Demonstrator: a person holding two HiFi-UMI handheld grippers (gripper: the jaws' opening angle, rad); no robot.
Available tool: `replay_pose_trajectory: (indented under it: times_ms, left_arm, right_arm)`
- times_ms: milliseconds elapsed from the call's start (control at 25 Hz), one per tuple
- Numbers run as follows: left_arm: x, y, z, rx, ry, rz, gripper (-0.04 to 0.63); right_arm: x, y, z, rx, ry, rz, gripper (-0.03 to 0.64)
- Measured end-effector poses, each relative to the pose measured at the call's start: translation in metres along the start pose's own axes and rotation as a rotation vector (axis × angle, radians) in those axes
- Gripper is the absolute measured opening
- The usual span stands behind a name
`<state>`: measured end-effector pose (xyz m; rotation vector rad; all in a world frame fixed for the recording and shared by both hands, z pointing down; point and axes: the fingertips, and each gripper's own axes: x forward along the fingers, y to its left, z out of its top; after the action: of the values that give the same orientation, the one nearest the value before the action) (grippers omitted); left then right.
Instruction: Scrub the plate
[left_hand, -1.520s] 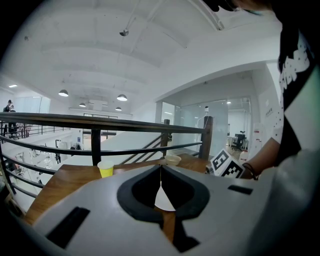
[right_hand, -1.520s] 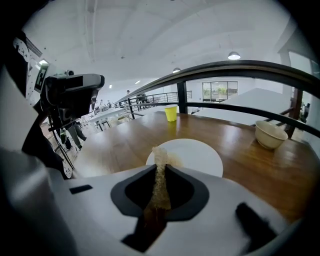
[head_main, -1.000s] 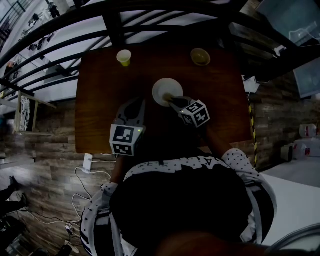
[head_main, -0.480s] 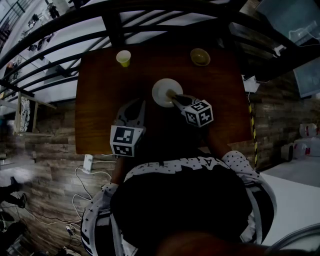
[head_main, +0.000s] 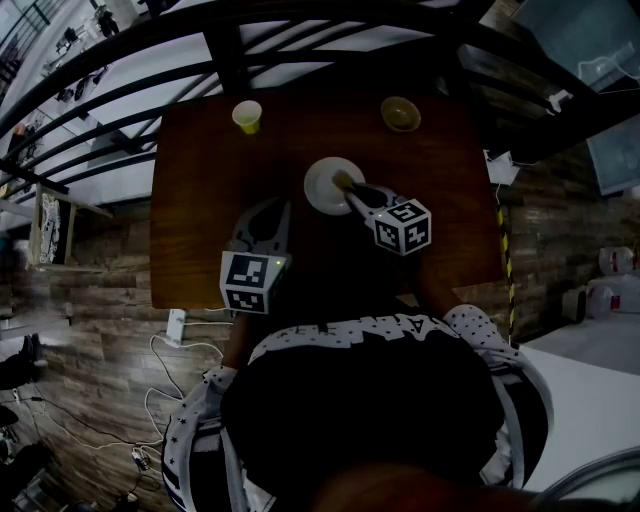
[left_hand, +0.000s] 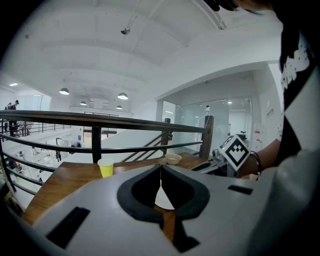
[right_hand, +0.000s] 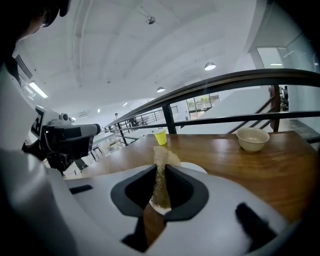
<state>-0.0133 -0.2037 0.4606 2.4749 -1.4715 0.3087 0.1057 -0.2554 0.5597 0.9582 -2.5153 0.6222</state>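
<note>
Dark wooden table (head_main: 195, 190) by a railing holds everything. The right gripper (right_hand: 161, 176) is clamped on a thin tan scrub pad (right_hand: 160, 159), whose free end lies over the near-right part of the white plate (head_main: 325, 185). The left gripper (left_hand: 161, 172) is closed on nothing and hangs apart from the plate at its near left. Beyond the plate stand a yellow cup (head_main: 248, 115), far left, and a bowl (head_main: 400, 113), far right. The pad looks soft and likely to fold under pressure. The plate seems light, stiff and prone to sliding, so it is best steadied at its rim.
</note>
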Motion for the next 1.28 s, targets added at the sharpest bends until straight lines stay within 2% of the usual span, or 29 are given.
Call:
replay_pose_trajectory:
  times_ms: [600,1280]
  left_arm:
    - [0.000,0.000,0.000,0.000,0.004,-0.001,0.014]
    - [0.003,-0.002,0.000,0.000,0.009,-0.004,0.014]
  right_arm:
    - [-0.006,0.012,0.007,-0.012,-0.022,0.031,0.049]
    - [-0.009,0.011,0.008,-0.015,-0.018,0.027,0.049]
